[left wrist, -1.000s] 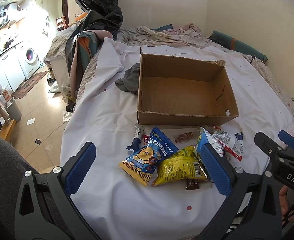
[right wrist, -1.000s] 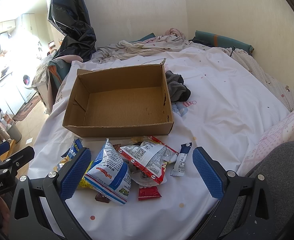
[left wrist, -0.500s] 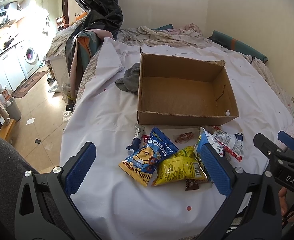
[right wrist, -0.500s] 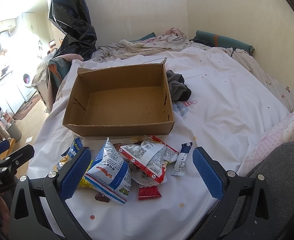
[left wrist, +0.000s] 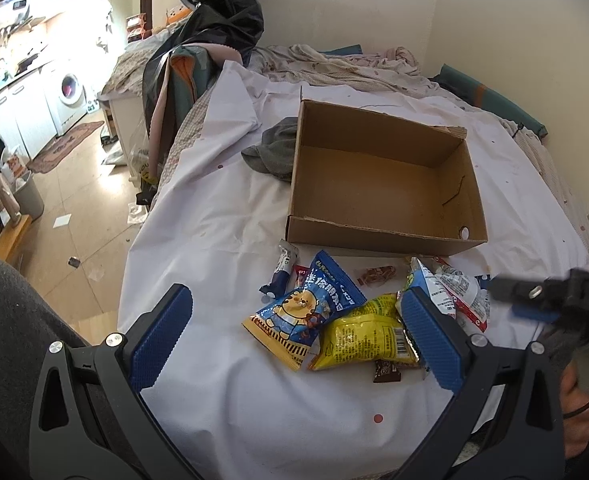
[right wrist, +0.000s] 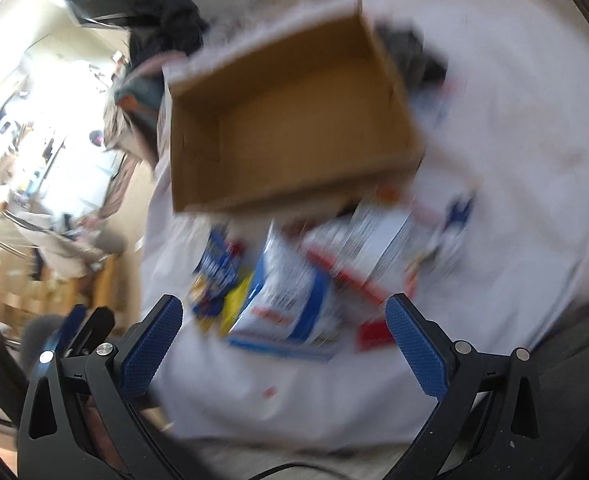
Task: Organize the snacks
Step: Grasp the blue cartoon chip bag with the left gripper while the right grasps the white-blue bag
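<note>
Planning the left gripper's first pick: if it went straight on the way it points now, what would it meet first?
Probably the blue tiger snack bag, lying between the open jaws of the left gripper, with the yellow snack bag beside it. Depth is uncertain; the cardboard box lies beyond.

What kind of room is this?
Probably a small flat's bedroom: the snacks and box sit on a bed with rumpled blankets, and a washing machine stands in the next area.

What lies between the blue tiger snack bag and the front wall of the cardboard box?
In the left wrist view, only bare white sheet separates the blue tiger bag from the cardboard box; a small dark-blue stick packet lies just left.
</note>
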